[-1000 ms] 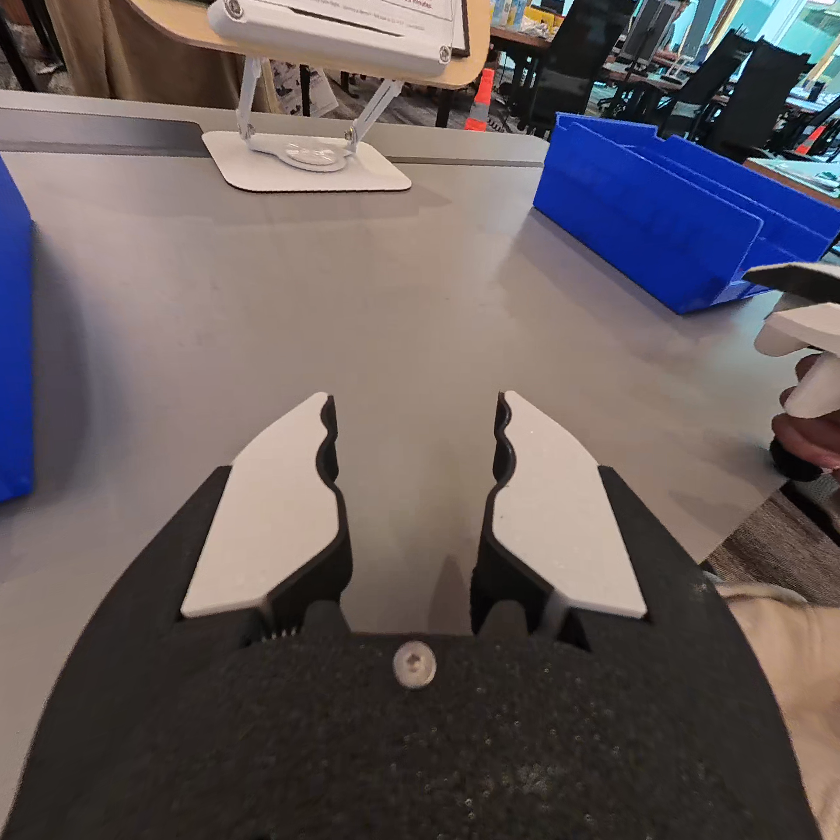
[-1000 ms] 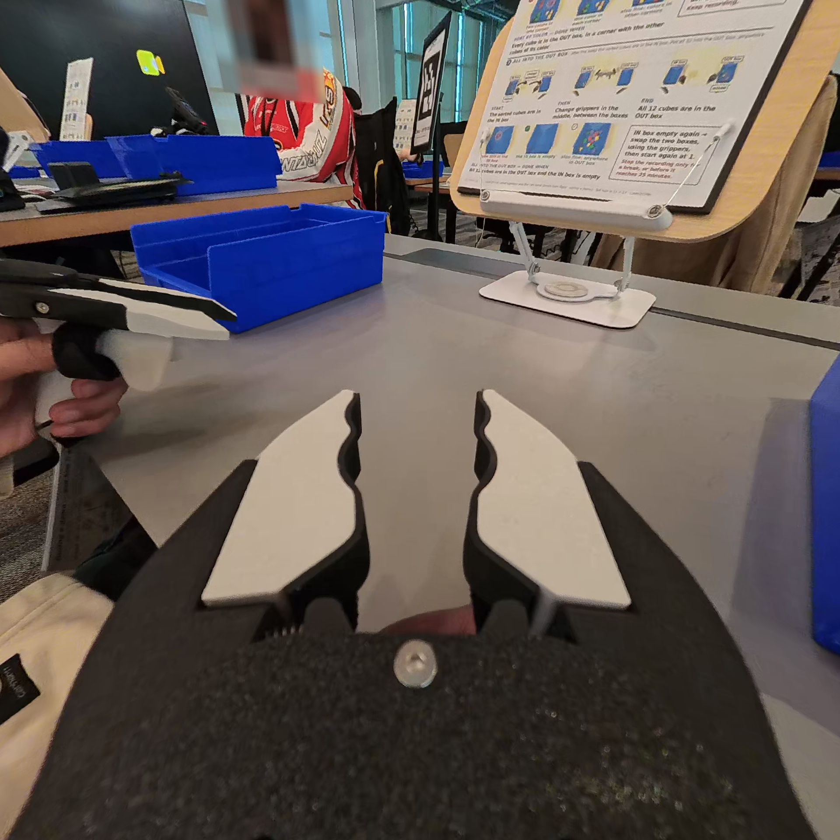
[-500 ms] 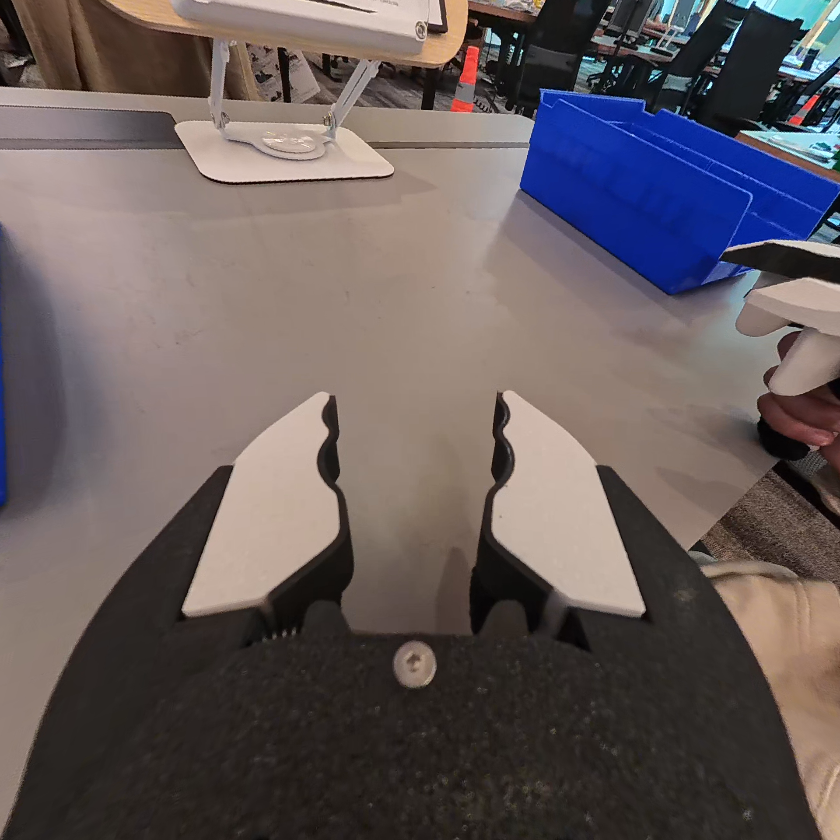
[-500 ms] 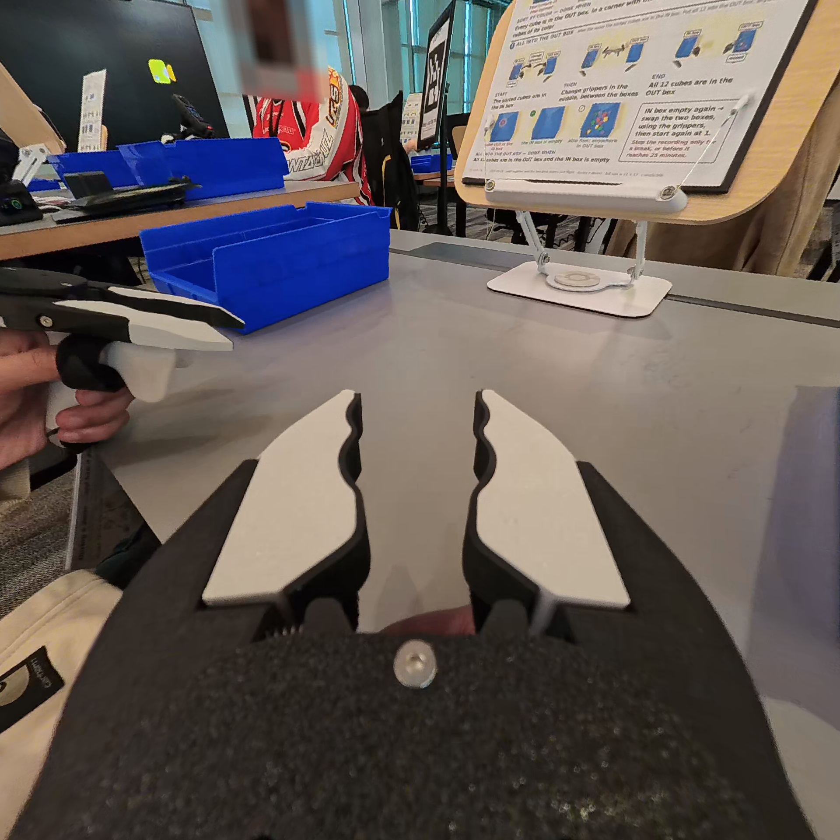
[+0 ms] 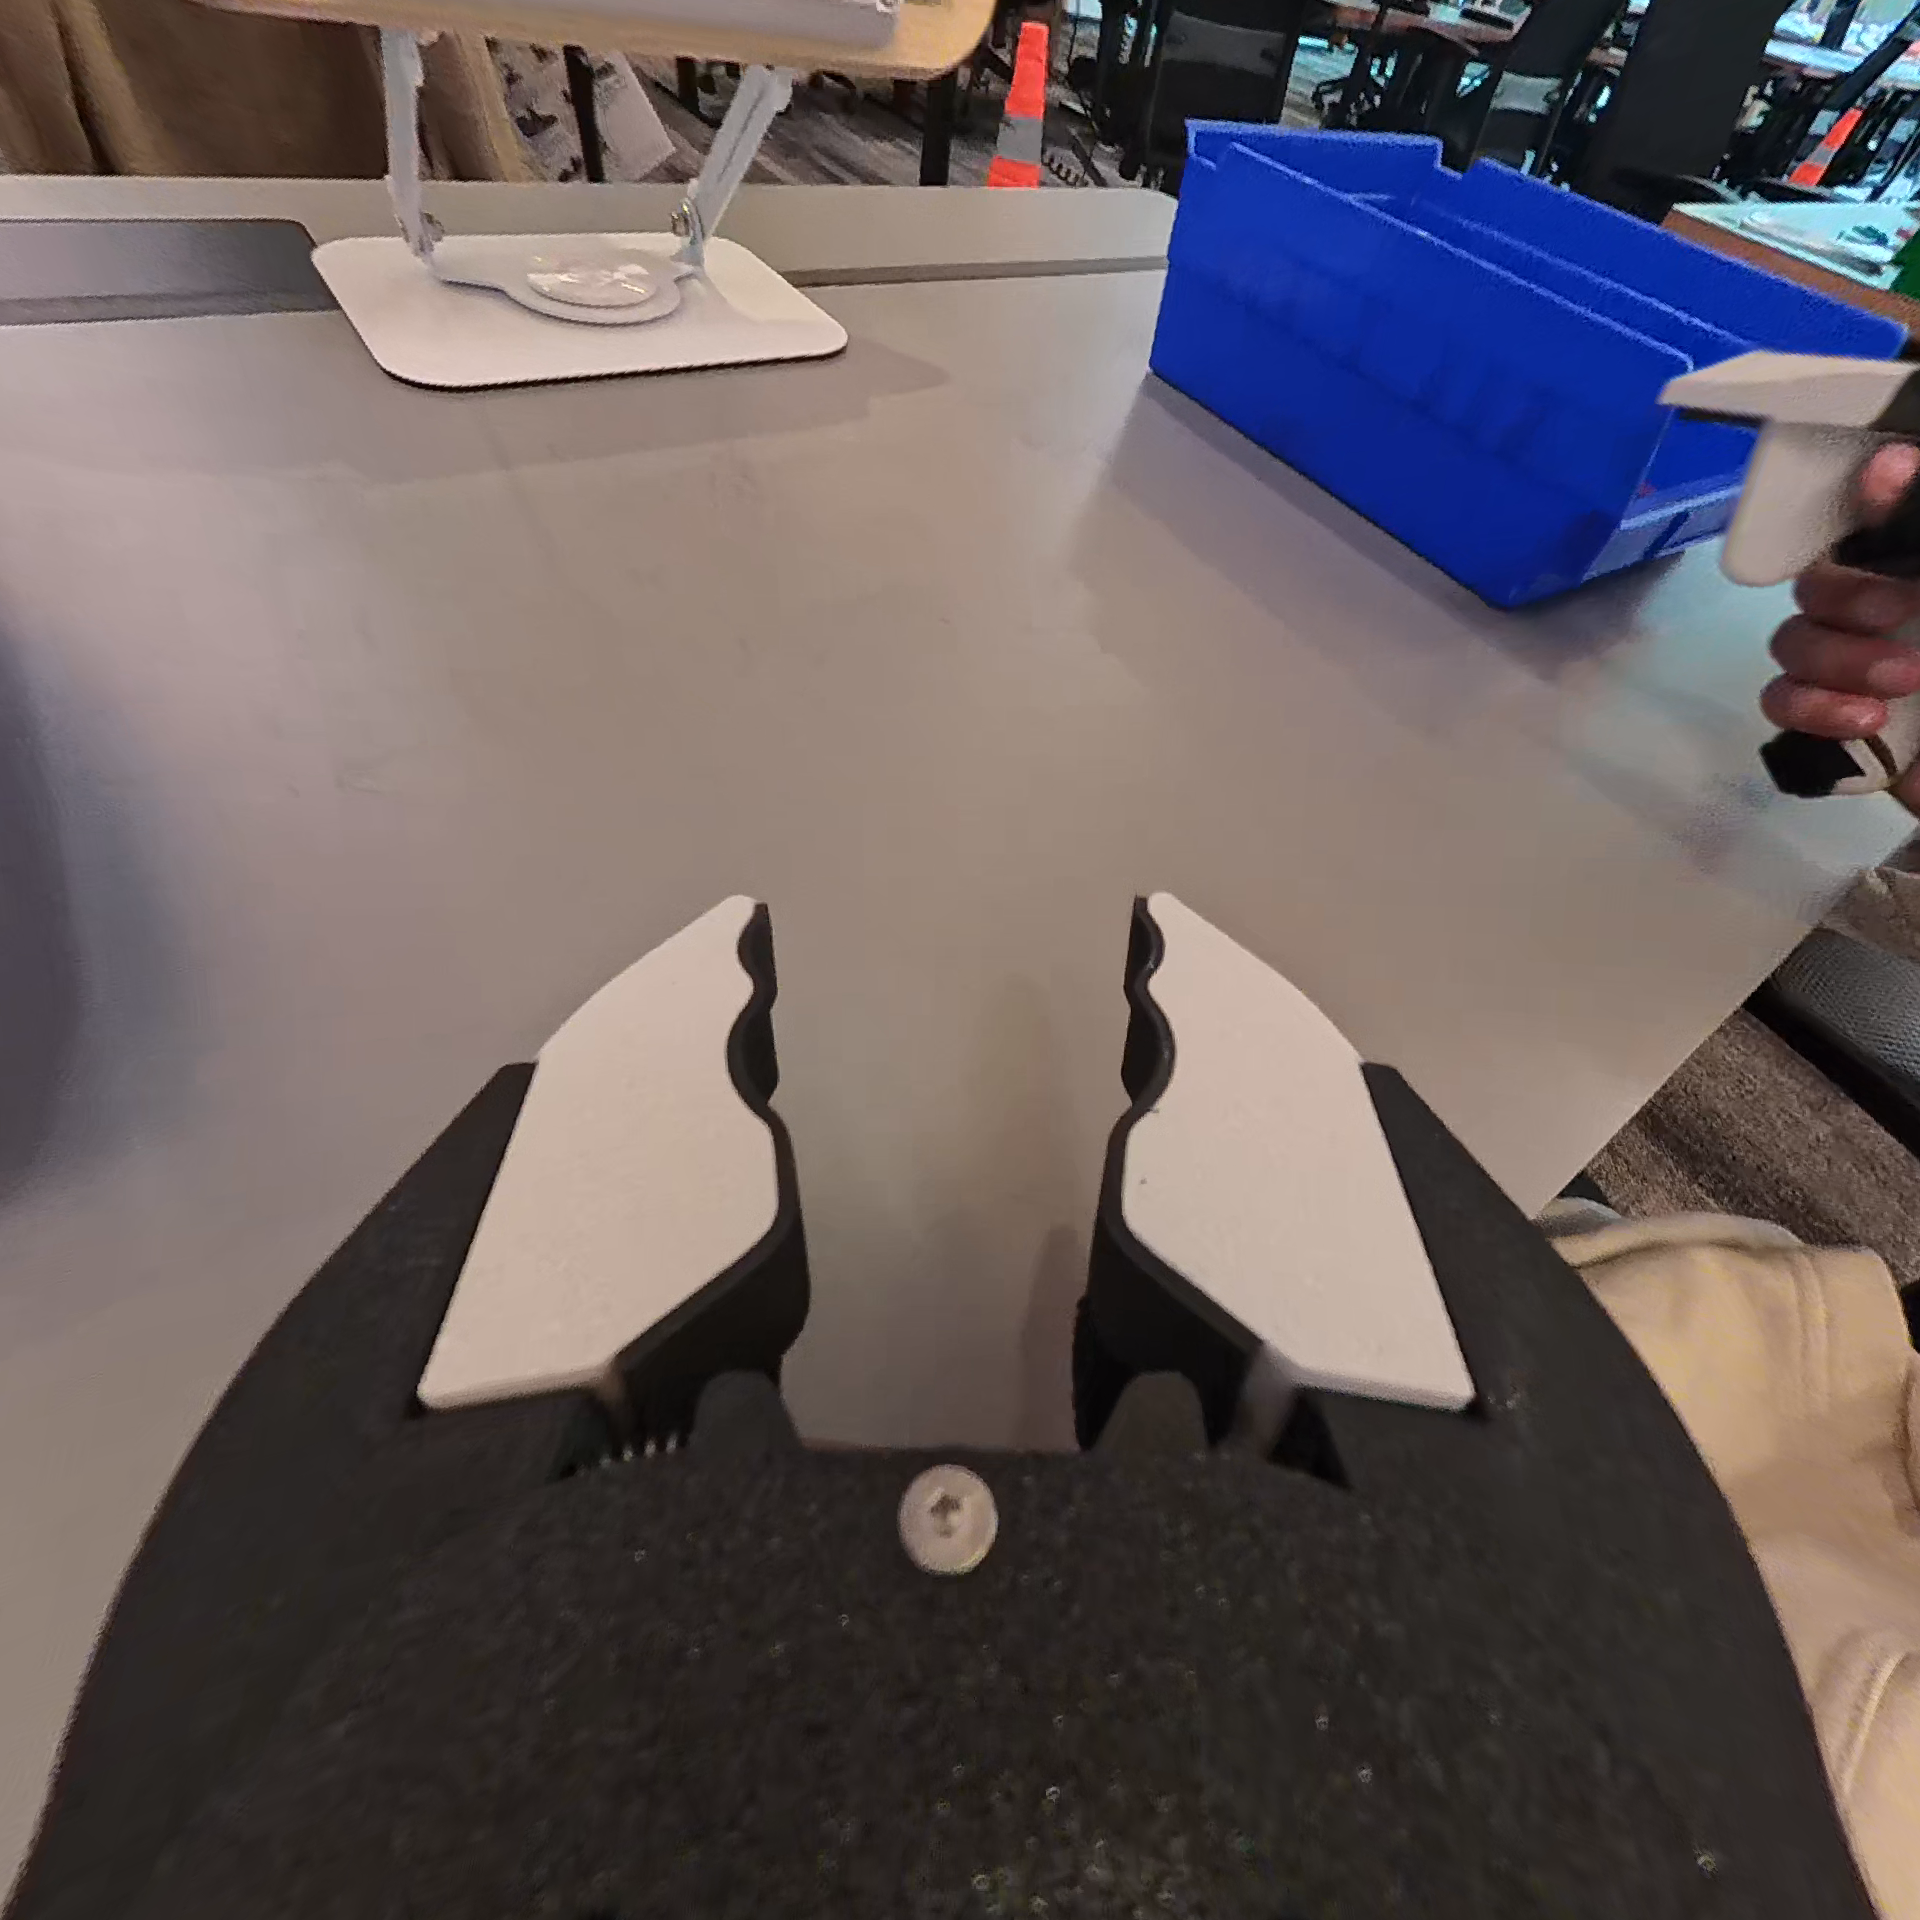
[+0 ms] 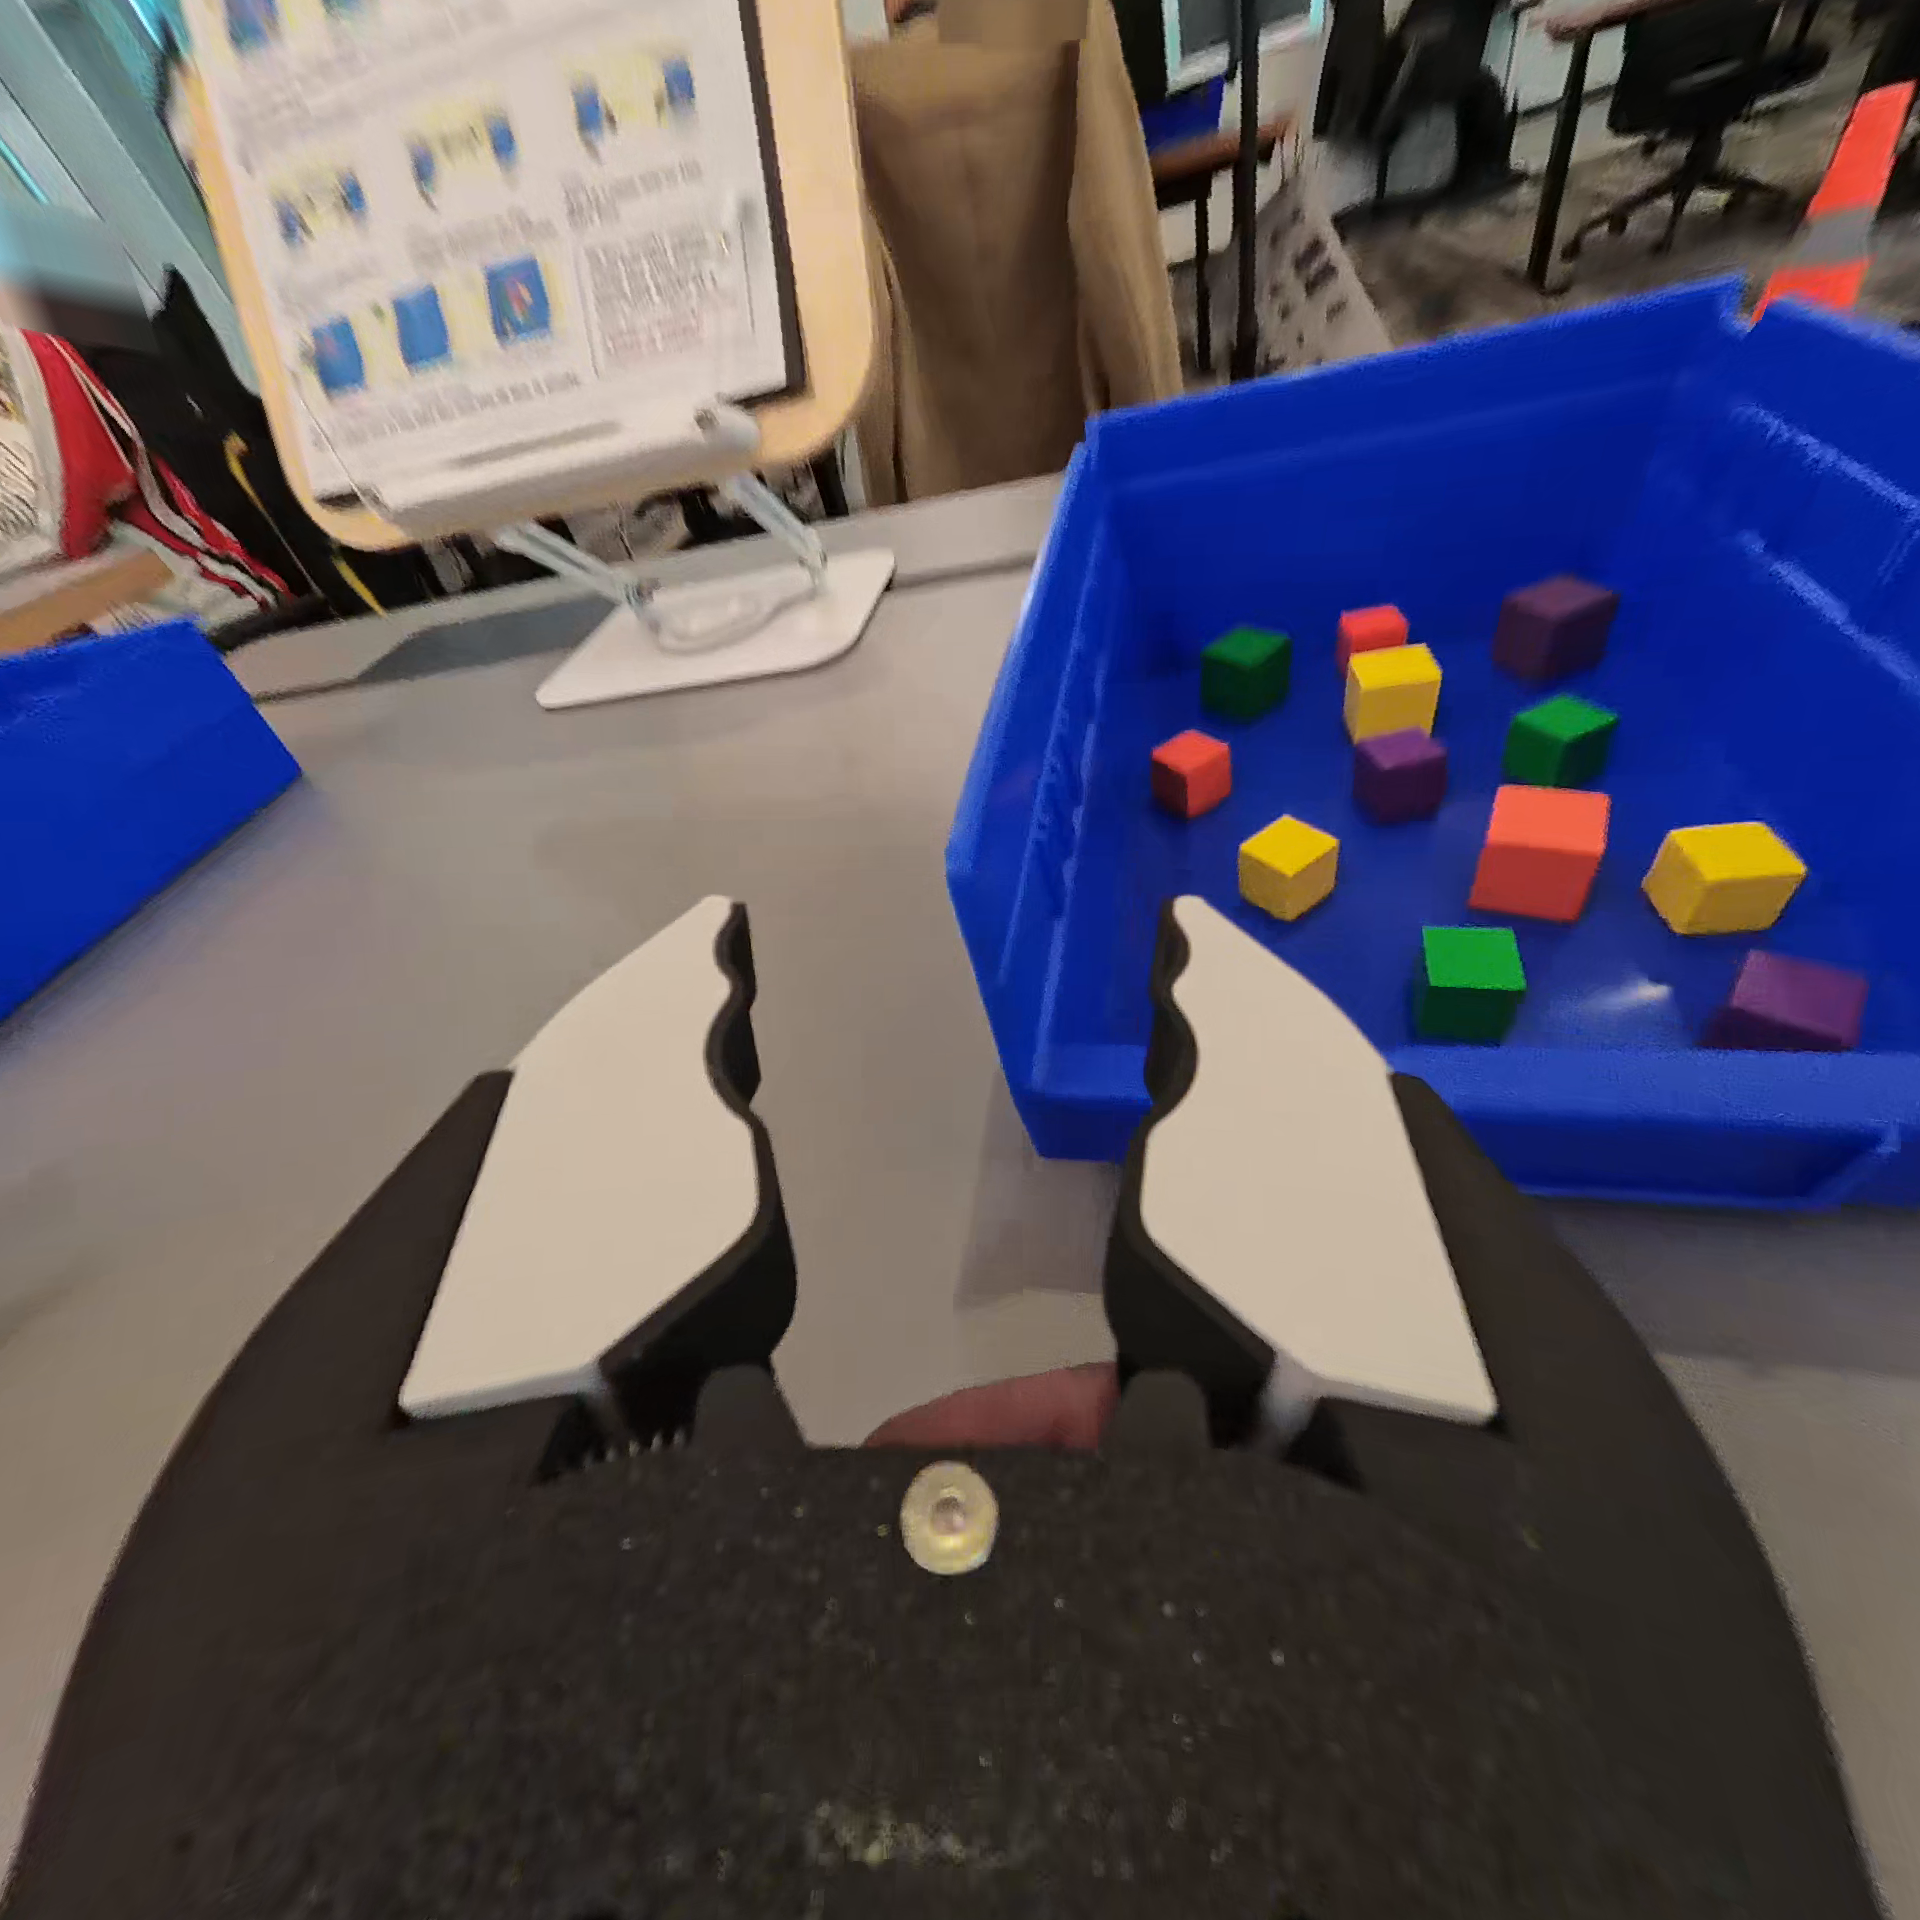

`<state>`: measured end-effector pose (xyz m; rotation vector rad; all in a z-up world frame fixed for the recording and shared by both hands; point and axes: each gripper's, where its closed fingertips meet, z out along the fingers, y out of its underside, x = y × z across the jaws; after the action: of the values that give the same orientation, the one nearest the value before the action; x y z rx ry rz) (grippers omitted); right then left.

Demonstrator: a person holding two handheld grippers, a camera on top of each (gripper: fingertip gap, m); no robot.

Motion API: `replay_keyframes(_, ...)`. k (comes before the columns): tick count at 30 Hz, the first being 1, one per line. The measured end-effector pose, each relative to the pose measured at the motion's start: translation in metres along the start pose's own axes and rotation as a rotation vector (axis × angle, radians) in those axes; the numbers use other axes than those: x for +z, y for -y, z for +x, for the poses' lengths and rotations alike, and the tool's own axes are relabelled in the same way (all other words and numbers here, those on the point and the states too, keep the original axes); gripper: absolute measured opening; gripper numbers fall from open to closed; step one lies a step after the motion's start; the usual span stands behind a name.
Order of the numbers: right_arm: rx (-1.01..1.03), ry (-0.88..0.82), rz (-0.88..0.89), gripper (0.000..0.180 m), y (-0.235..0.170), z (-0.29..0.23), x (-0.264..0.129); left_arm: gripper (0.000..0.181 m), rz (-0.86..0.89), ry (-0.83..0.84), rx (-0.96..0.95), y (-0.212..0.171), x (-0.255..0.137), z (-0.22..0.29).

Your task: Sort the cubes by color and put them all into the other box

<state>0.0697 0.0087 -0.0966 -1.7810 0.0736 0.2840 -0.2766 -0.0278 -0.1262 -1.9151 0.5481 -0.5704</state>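
Swinging round in the last half second, the right gripper now faces the cube-filled blue box, fingers spread wide and empty like the left gripper, so picking looks next.

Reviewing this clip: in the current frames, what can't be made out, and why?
- Inside of the far blue box, left wrist view: its near wall hides the floor, so contents are unknown.
- Right gripper, left wrist view: cut off by the right edge; its jaws are unseen there.
- Box with cubes, right wrist view: right side runs off frame; more cubes could lie beyond.
- Instruction board, right wrist view: motion blur.
- Left gripper: absent from the right wrist view.
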Motion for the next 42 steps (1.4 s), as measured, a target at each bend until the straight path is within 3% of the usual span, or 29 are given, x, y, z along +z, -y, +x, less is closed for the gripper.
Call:
replay_keyframes(6,-0.028,0.092,-0.079,0.079,-0.019,-0.031,0.022,0.064,-0.04,0.015,0.078,-0.007,0.004,0.006)
replay_keyframes(9,-0.049,0.219,-0.095,0.086,-0.023,-0.056,0.026,0.064,-0.044,0.015,0.104,-0.008,0.006,0.01)
replay_keyframes(13,-0.068,0.33,-0.057,0.066,-0.015,-0.077,0.01,0.065,-0.044,-0.03,0.107,-0.005,0.013,0.028)
replay_keyframes(18,-0.204,0.086,0.134,0.061,0.035,-0.034,-0.034,0.065,-0.056,-0.129,0.133,0.017,0.039,0.075)
replay_keyframes(21,-0.208,-0.134,0.218,0.056,0.057,0.022,-0.058,0.063,-0.083,-0.091,0.171,0.036,0.078,0.098)
replay_keyframes(24,-0.195,-0.278,0.184,0.05,0.05,0.071,-0.065,0.063,-0.11,-0.128,0.124,0.054,0.127,0.132)
replay_keyframes(28,-0.132,-0.313,0.082,0.055,0.023,0.099,-0.052,0.065,-0.098,-0.159,0.048,0.072,0.188,0.173)
replay_keyframes(30,-0.16,-0.343,0.096,0.048,0.024,0.102,-0.052,0.065,-0.108,-0.131,0.048,0.072,0.216,0.182)
replay_keyframes(32,-0.209,-0.385,0.07,0.046,0.023,0.104,-0.051,0.049,-0.147,-0.135,0.044,0.067,0.237,0.189)
replay_keyframes(35,-0.267,-0.477,0.056,0.046,0.025,0.114,-0.057,0.039,-0.151,-0.102,-0.009,0.066,0.253,0.186)
replay_keyframes(36,-0.274,-0.496,0.058,0.047,0.026,0.118,-0.06,0.027,-0.152,-0.095,-0.026,0.066,0.255,0.185)
replay_keyframes(39,-0.199,-0.478,-0.021,0.054,0.013,0.131,-0.052,0.017,-0.168,-0.076,-0.009,0.064,0.258,0.184)
replay_keyframes(42,-0.168,-0.44,-0.067,0.041,0.0,0.137,-0.039,0.009,-0.177,0.026,0.083,0.066,0.259,0.177)
